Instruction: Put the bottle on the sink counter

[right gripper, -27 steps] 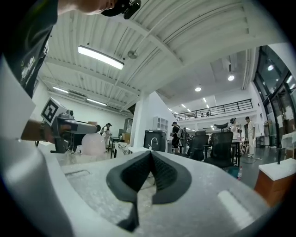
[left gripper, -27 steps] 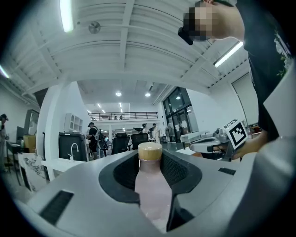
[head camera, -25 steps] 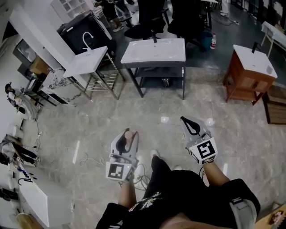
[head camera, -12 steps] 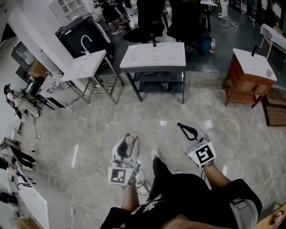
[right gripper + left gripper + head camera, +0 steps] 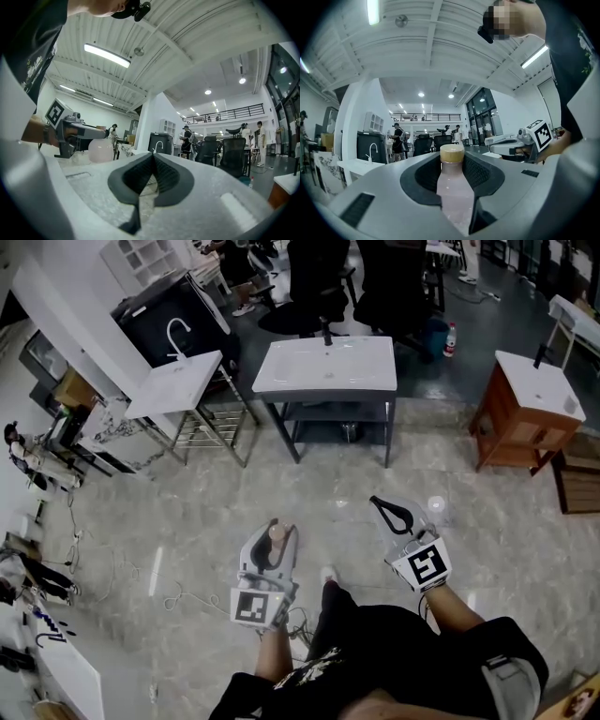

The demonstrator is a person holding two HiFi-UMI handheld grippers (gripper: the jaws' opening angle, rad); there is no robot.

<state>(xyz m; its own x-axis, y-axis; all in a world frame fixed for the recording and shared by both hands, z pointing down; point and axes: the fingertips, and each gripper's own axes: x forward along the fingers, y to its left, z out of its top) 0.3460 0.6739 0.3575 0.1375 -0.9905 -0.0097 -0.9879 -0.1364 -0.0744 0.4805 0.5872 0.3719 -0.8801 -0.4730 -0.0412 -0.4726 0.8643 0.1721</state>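
head view: the person stands on a pale marble floor (image 5: 187,512) with a gripper in each hand, both held low in front of the body. the left gripper (image 5: 273,538) pinches the bottle (image 5: 277,532), whose tan cap shows between its jaws. in the left gripper view the bottle (image 5: 452,187) is pale pink, and both dark pads press on its sides just below the cap. the right gripper (image 5: 397,511) is beside it, apart from it. in the right gripper view its jaws meet at the tips with nothing between them. the grey-framed sink counter (image 5: 326,365) stands ahead across the floor, well apart from the bottle. a white sink on a metal rack (image 5: 175,383) is to its left and a wooden vanity (image 5: 530,390) to its right.
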